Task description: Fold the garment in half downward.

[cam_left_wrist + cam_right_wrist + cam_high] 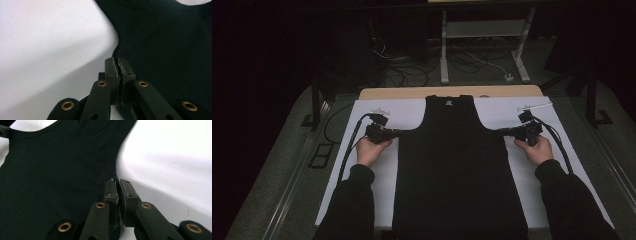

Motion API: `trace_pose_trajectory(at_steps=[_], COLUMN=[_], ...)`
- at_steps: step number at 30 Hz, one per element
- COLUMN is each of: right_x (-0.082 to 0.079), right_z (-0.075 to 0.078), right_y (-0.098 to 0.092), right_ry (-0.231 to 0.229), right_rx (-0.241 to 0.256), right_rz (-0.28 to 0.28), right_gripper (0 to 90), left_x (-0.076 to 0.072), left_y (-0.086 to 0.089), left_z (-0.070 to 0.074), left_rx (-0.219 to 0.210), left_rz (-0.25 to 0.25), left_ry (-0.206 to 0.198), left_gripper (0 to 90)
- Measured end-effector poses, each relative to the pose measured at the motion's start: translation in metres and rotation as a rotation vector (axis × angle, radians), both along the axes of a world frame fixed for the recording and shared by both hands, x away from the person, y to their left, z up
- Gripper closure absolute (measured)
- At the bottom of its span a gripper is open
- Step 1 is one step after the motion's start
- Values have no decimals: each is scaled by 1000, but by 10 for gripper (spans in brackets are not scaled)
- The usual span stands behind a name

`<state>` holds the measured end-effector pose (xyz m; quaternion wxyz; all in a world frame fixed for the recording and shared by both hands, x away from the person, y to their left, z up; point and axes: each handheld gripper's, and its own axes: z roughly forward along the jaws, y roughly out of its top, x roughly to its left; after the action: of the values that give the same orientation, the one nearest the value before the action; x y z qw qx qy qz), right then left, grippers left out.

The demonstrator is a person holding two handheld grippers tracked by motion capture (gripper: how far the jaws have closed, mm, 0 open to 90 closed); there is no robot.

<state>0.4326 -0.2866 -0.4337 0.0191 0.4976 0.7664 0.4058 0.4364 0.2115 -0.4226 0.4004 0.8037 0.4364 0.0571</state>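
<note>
A black tank top (457, 165) lies flat, neck away from me, on a white sheet (377, 172). My left gripper (401, 132) sits at the garment's left underarm corner. In the left gripper view its jaws are pressed together (118, 65) right on the tank top's (170, 50) edge. My right gripper (502, 132) sits at the right underarm corner, and its jaws (116, 185) are likewise shut on the hem of the tank top (57, 177). Both hands rest low on the sheet.
The white sheet covers a wooden table (412, 93) whose far edge shows beyond the collar. Cables (407, 75) and a white metal stand (482, 35) are on the floor behind. Bare sheet lies on both sides of the garment.
</note>
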Motion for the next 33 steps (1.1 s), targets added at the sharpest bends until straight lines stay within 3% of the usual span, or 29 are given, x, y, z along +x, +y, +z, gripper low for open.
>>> trace_pose_trajectory(at_steps=[1,4,16,20,28,31,33], right_x=[-1,-3,-16,-22,-34,-38,-41], right_z=[0,2,13,17,26,27,28], right_y=[0,1,-9,-9,-12,-14,-15], right_ry=[3,0,-17,-27,-42,-43,-42], right_rx=[2,12,77,105,147,147,151], right_rz=[-4,-2,-20,-21,-25,-27,-31], right_gripper=[836,836,836,835,835,835,835], left_x=[-1,-2,-12,-17,-29,-32,-33], left_y=[0,3,8,13,16,19,22], left_z=[0,1,5,7,8,10,10], left_rx=[-1,-62,-105,-172,-178,-158,-179], left_rz=[4,19,30,44,46,42,47], left_ry=[-2,1,14,11,9,17,18], left_gripper=[863,862,861,861,861,861,861])
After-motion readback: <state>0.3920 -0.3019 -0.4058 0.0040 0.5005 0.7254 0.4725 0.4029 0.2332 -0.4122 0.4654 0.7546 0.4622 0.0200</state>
